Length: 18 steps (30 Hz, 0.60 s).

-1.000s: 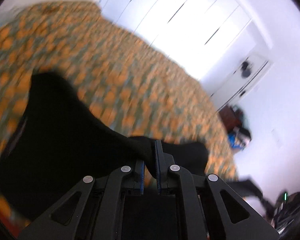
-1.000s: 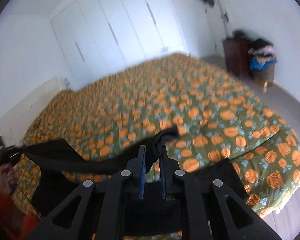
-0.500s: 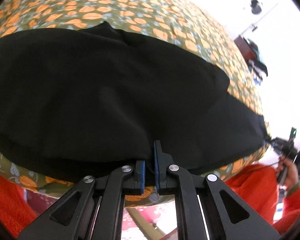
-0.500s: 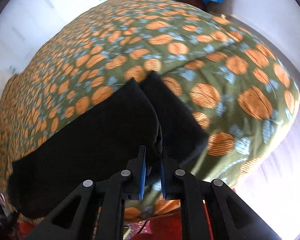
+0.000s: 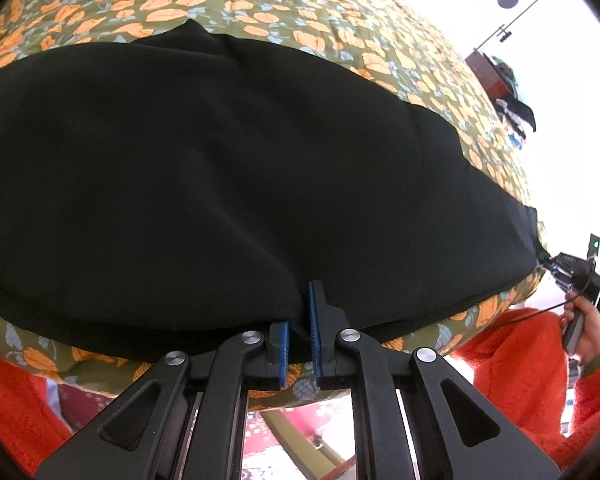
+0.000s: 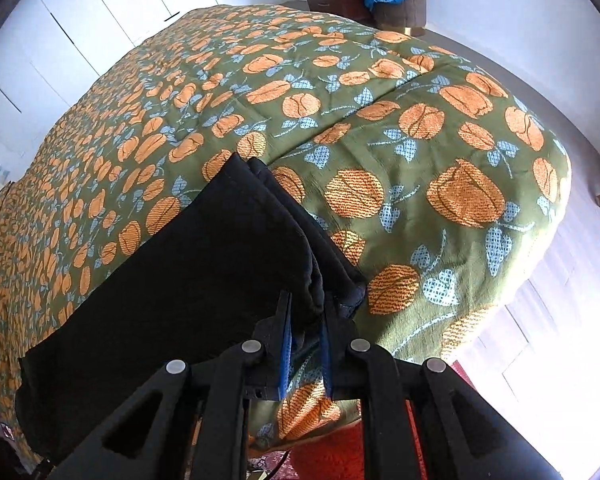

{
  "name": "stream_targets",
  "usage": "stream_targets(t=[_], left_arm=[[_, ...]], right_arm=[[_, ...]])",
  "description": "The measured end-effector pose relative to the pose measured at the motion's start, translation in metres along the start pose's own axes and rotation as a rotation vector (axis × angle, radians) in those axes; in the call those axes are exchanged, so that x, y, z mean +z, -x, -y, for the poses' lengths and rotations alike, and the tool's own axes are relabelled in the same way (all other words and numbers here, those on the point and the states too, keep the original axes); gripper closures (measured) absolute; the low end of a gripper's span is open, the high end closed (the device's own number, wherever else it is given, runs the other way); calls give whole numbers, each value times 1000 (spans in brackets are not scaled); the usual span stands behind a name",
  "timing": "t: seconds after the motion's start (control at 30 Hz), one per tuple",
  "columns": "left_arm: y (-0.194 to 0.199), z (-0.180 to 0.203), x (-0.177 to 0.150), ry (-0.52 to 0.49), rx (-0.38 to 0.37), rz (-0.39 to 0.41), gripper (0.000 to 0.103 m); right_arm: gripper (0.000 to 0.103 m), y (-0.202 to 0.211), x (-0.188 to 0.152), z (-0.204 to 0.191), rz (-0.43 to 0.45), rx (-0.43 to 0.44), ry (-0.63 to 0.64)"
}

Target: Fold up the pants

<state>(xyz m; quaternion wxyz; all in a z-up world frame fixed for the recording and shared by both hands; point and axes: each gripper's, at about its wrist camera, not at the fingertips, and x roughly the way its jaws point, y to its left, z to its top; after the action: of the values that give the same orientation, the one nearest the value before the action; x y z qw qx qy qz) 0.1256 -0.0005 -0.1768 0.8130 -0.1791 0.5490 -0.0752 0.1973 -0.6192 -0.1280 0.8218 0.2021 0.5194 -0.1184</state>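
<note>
The black pants (image 5: pixel 228 168) lie spread on the bed (image 6: pixel 420 128), unfolded; left claw (image 5: pixel 299 336) and right claw (image 6: pixel 305 340) each clamp their near edge.

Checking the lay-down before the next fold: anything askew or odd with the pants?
Mostly fine. The black pants lie flat on the floral bedspread. At the end near the right tool the two layers are offset, the lower edge peeking out. Left tool grips the near edge.
</note>
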Motion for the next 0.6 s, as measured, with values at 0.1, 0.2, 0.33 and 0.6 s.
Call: stream_targets(t=[0.1,0.2,0.33,0.6], left_arm=[[1,-2,0,0,-8,1,95],[6,-7,-1,-1,-17,5,96],[23,-6,-5,-13,-42,33,98],[6,-8,-11,-45,1,-45,98]], right_arm=[[91,-1,0,-1,0,-7,6],[91,-1,0,-2,0,-7,4],[91,-1,-1,-1,0,-8,6],[91,-2,0,-4,-2,-20,14]])
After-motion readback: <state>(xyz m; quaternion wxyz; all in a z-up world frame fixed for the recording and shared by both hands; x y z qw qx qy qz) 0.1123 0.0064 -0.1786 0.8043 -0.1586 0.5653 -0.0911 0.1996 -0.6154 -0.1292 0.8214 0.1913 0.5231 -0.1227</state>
